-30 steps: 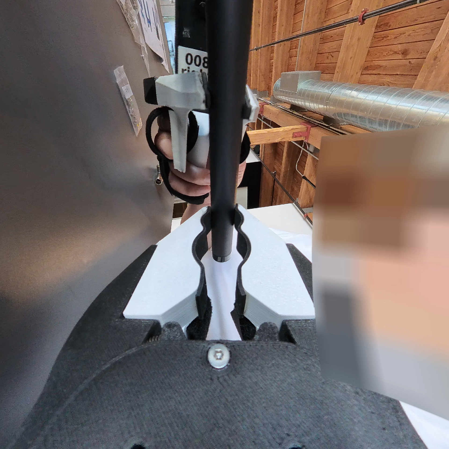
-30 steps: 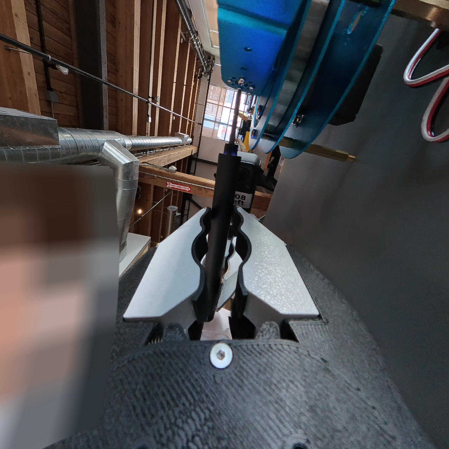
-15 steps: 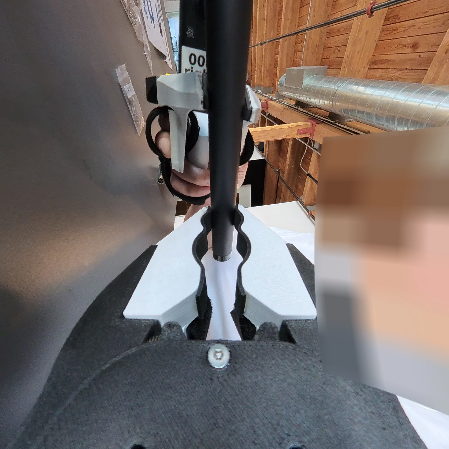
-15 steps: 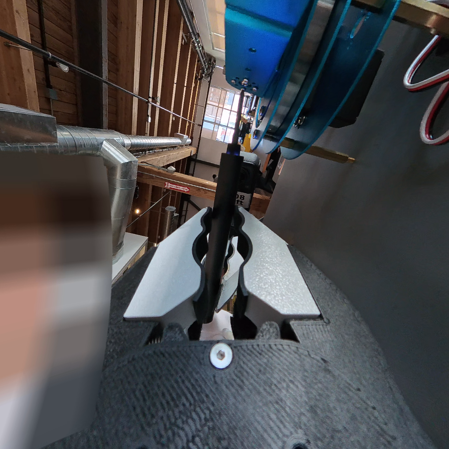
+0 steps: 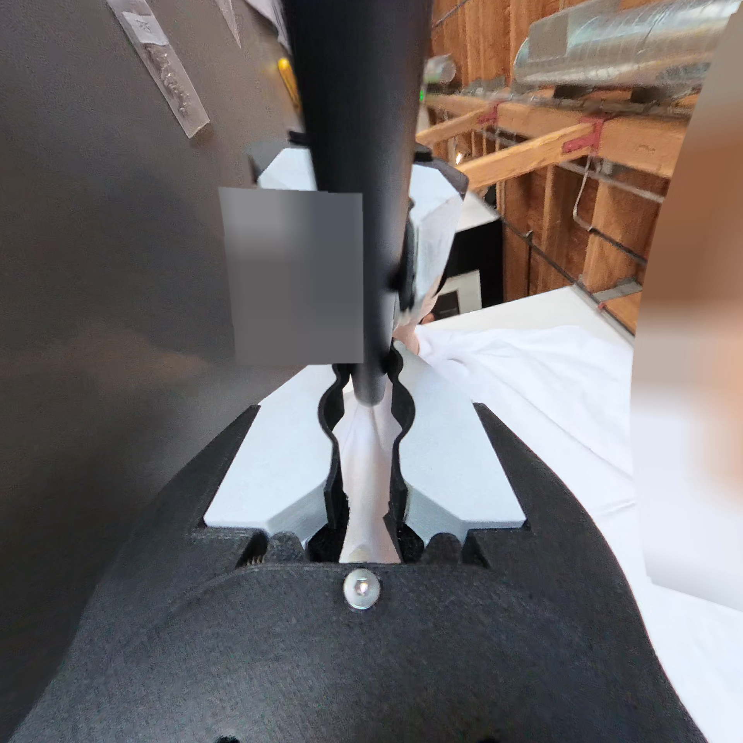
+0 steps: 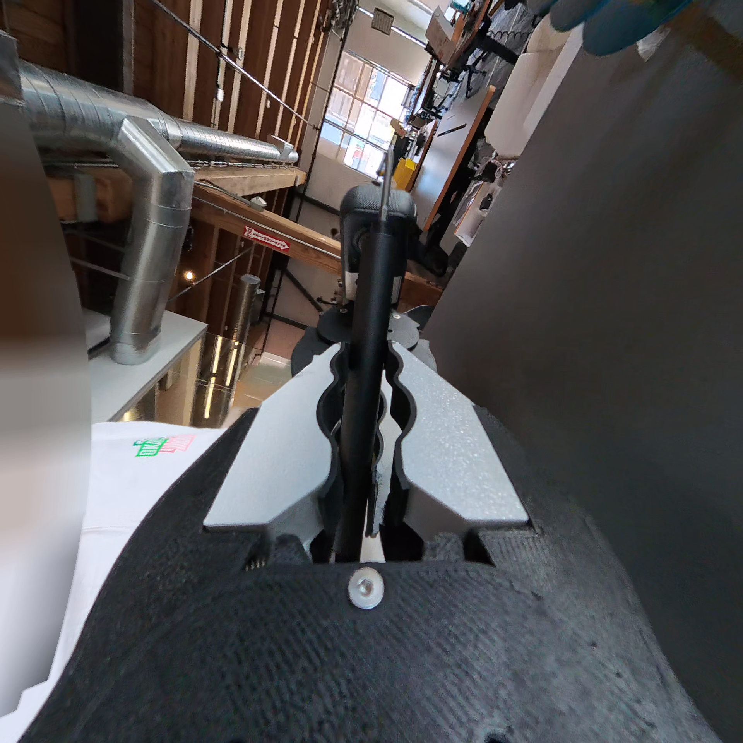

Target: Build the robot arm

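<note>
A black rod-shaped tool [image 5: 354, 161] with a thin metal tip [image 6: 385, 181] is held by both grippers, one at each end. My left gripper [image 5: 368, 364] is shut on its blunt end, pinched between the fingertips. My right gripper [image 6: 368, 352] is shut on the tool's body [image 6: 368, 362], which lies along the gap between the fingers. The right gripper's white fingers [image 5: 436, 225] show close behind the tool in the left wrist view. The left gripper's black body [image 6: 362, 225] shows behind the tip in the right wrist view.
A grey panel [image 5: 100, 261] with small plastic bags [image 5: 169, 80] is close on one side; it also shows in the right wrist view [image 6: 623, 301]. A person's white shirt [image 5: 522, 382] with a green and pink print [image 6: 161, 444] is near. Silver duct [image 6: 148, 193], wooden wall [image 5: 583, 201], blue object's edge [image 6: 595, 28]. The grippers' ends are close to 8 cm from one another.
Both views have tilted down, so the white shirt fills more of them. The blue object has slid almost out of the right wrist view. The right gripper is much closer to the left one.
</note>
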Demonstrator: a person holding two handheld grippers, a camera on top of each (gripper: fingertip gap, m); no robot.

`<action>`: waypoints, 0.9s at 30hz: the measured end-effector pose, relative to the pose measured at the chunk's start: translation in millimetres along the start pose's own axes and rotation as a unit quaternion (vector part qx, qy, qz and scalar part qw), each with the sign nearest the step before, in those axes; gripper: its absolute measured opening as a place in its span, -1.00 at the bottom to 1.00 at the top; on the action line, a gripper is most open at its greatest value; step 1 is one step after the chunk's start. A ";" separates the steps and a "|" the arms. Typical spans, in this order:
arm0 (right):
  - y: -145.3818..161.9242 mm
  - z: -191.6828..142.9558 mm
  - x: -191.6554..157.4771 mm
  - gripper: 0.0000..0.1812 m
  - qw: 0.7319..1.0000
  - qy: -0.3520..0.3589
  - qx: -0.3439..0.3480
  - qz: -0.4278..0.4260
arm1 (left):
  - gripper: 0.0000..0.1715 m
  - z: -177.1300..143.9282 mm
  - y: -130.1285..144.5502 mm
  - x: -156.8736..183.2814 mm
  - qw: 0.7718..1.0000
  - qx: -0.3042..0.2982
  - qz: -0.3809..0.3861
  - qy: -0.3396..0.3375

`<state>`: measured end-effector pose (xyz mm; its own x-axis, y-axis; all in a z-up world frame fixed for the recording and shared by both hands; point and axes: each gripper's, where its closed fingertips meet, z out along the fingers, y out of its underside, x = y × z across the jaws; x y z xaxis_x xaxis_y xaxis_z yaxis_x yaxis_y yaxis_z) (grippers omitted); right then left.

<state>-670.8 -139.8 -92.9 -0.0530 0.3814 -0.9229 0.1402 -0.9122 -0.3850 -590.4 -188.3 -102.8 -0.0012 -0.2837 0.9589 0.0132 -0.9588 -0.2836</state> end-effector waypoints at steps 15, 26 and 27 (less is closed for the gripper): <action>-15.2 -64.4 48.8 -0.82 0.974 0.224 -0.023 -0.024 | -0.56 -46.5 15.1 -28.2 0.989 0.067 0.011 -0.134; -25.6 -85.2 95.1 -0.82 0.879 0.476 0.028 0.003 | -0.63 -54.6 -0.3 -26.9 0.982 -0.009 0.120 -0.148; -23.9 -84.8 95.1 -0.82 0.869 0.493 0.024 -0.007 | -0.63 -54.3 -1.2 -26.2 0.981 -0.014 0.124 -0.148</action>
<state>-595.4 -69.0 -171.1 0.8231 0.3135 -0.4734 0.1039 -0.9028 -0.4173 -644.6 -180.3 -127.9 0.2882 -0.4968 0.8186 -0.0501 -0.8616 -0.5052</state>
